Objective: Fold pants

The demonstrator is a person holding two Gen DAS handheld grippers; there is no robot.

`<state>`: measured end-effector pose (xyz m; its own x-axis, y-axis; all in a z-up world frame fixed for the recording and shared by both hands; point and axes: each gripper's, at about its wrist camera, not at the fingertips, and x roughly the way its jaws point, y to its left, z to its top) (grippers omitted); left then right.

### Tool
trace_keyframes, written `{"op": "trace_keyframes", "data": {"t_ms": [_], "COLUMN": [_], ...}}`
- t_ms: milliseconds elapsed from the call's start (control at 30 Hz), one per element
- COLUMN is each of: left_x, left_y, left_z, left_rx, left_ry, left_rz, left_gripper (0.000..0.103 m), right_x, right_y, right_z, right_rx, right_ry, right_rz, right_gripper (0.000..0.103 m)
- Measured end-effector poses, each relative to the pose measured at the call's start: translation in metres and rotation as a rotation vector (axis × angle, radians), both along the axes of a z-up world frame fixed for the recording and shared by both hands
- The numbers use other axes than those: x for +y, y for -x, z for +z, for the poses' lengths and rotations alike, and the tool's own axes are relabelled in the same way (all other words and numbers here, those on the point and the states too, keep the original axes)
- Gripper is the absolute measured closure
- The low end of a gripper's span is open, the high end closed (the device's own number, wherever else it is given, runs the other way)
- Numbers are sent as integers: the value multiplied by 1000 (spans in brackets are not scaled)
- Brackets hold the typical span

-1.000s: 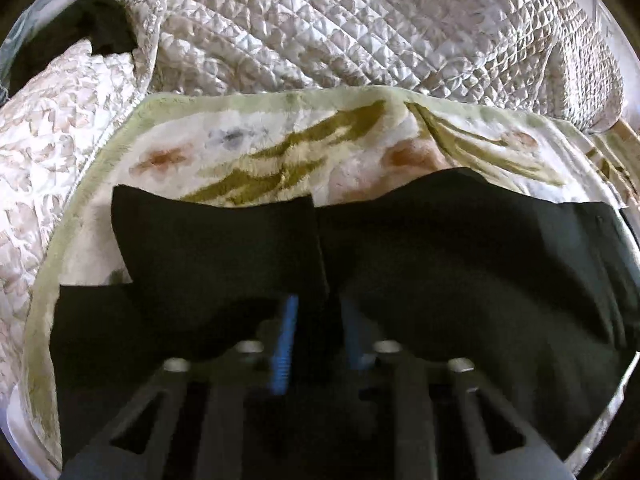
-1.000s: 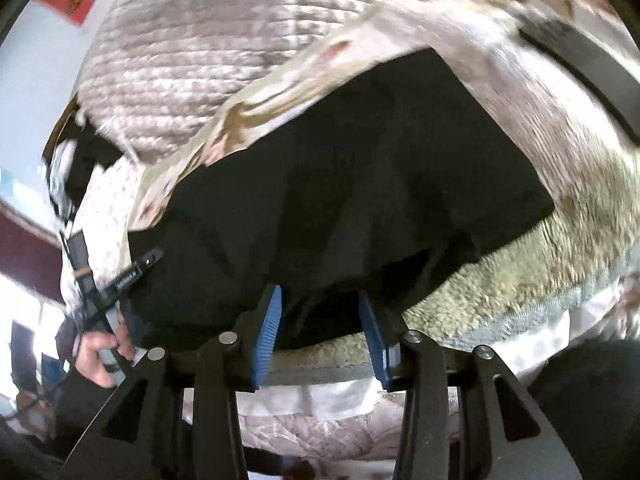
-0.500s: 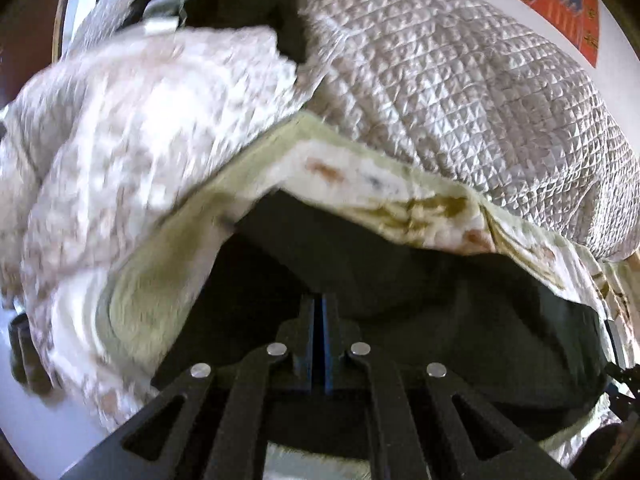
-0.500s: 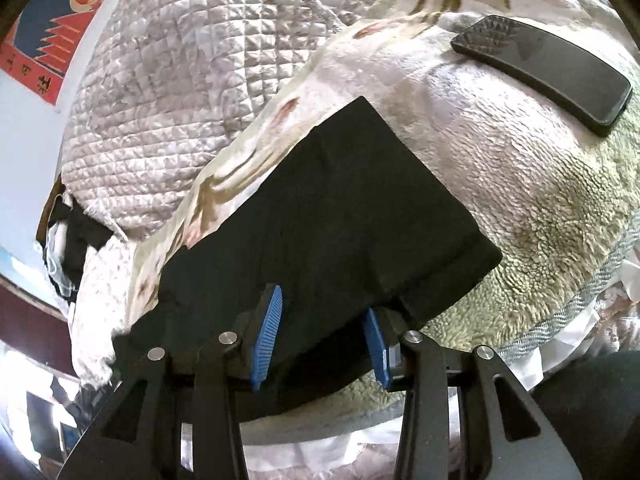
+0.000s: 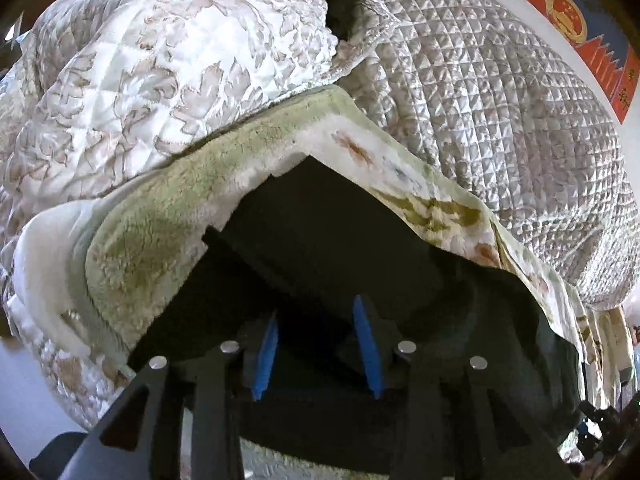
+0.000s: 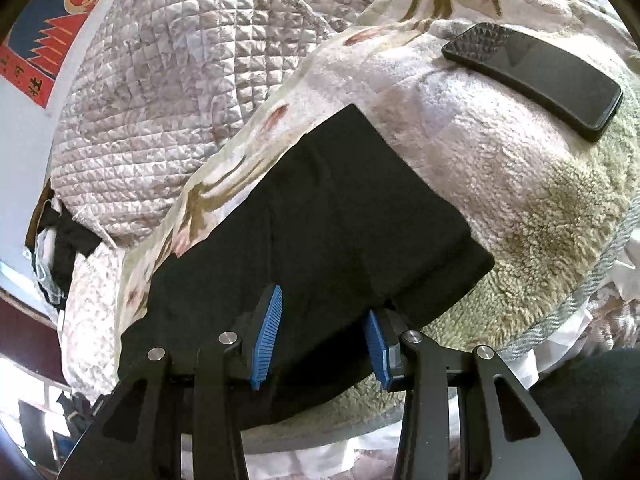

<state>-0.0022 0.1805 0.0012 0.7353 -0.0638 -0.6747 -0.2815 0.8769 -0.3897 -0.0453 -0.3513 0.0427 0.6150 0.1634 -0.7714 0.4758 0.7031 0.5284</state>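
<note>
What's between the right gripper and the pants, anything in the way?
Nothing visible. The right gripper is open, right at the near edge of the black pants lying folded on the blanket. The phone lies farther back on the blanket, apart from the pants.

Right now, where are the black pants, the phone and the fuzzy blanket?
black pants (image 6: pixel 340 216), right wrist view, middle of the folded top layer.
phone (image 6: pixel 532 76), right wrist view, centre of its dark screen.
fuzzy blanket (image 6: pixel 540 216), right wrist view, bare greenish pile beside the pants.
</note>
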Motion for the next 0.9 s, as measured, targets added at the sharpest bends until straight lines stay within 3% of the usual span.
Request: {"op": "trace_keyframes", "data": {"t_ms": [100, 133, 167, 200, 267, 433, 533, 633, 800, 900], "left_x": [2, 1, 0, 0, -2, -3, -3, 4, 2, 1], "left_y": [-6, -9, -12, -14, -13, 17, 26, 25, 36, 34], "left_z": [1, 2, 2, 3, 9, 42, 28, 0, 10, 10], "left_rx": [-1, 3, 20, 34, 45, -30, 12, 104, 68, 68], "left_ry": [-12, -33, -65, -80, -109, -154, -189, -130, -154, -165], "left_rz": [25, 34, 42, 41, 50, 54, 46, 54, 59, 46], "left_gripper": [65, 80, 98, 99, 99, 99, 99, 99, 99, 98], "right_x": [-2, -1, 0, 0, -1, -2, -5, -11, -6, -4], "right_y": [-1, -3, -5, -7, -9, 0, 3, 5, 8, 4], "right_z": [1, 1, 2, 4, 6, 33, 25, -5, 15, 10], "right_rx": [3, 6, 11, 16, 8, -58, 6, 103, 48, 84], "right_ry": [18, 28, 52, 76, 78, 71, 103, 27, 78, 105], "right_rz": [-23, -27, -31, -31, -29, -13, -2, -28, -23, 2], "right_gripper": [62, 67, 87, 95, 96, 97, 97, 97, 97, 97]}}
